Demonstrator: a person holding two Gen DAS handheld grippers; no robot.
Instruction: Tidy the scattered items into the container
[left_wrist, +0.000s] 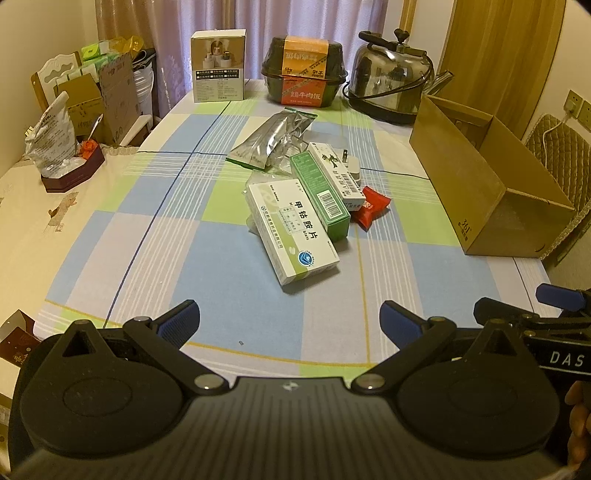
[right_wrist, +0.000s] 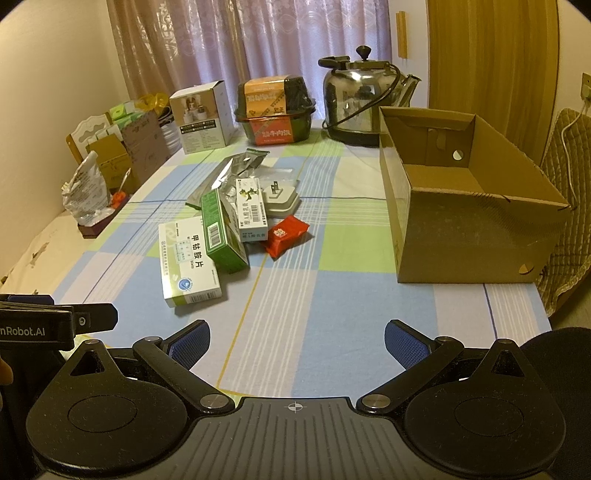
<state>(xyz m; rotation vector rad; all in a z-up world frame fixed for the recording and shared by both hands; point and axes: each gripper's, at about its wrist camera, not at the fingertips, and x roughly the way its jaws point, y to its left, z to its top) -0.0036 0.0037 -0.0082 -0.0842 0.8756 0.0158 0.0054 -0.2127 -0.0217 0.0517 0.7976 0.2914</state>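
While both of your grippers hang back over the near edge of the table, the left gripper (left_wrist: 289, 319) and right gripper (right_wrist: 297, 341) stand wide apart and empty. Items lie heaped mid-table; the white box (left_wrist: 293, 236) is nearest, straight ahead of your left fingers, long axis running away and slightly leftward. Your right sits closer to the cardboard box (right_wrist: 476, 236) at the right edge. Only the right view shows that box's bare interior; the left view shows mostly its outer wall
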